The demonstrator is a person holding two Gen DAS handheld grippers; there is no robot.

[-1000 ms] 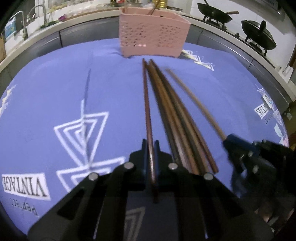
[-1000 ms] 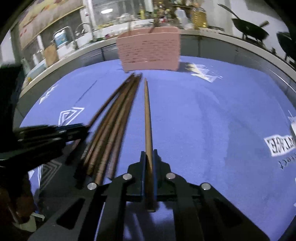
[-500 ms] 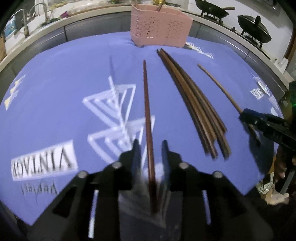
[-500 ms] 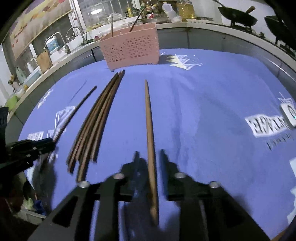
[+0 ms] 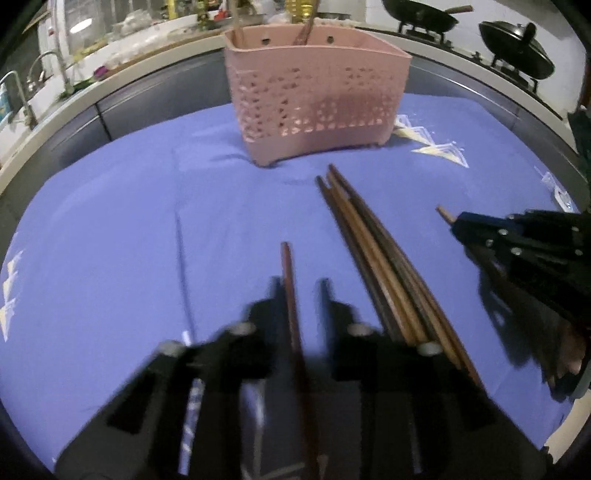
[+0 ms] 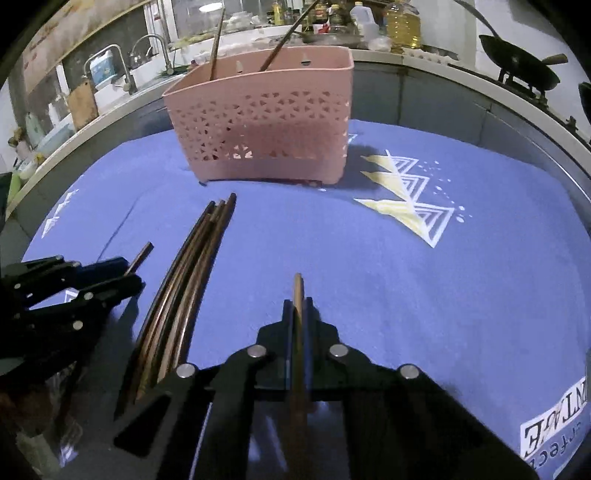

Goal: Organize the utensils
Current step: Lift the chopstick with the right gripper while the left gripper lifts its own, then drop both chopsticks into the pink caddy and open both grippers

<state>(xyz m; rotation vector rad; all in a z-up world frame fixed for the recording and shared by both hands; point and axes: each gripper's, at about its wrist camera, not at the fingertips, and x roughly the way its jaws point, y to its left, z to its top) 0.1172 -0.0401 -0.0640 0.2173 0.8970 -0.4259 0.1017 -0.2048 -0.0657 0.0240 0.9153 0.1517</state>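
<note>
The left claw (image 5: 299, 291) hovers low over the blue cloth (image 5: 110, 258) on the desk, its two fingers apart, with a reddish-brown chopstick (image 5: 291, 295) running lengthwise through the gap between them; motion blur makes it impossible to tell whether either finger touches it. The right claw (image 6: 298, 310) is clamped together on a lighter brown chopstick (image 6: 297, 291), whose tip sticks out just past the fingertips. Between the two claws a bundle of dark chopsticks (image 6: 192, 269) lies flat on the cloth, its tips pointing toward the pink perforated basket (image 6: 266, 125). That basket stands upright at the far side of the cloth, near the bundle's ends but apart from them, and two chopsticks (image 6: 216, 44) lean inside it, rising above its rim. Beyond the desk, a counter holds a sink faucet (image 6: 147, 55) and bottles (image 6: 402, 26), and a dark wok (image 6: 517, 70) sits on a stove at the right.
</note>
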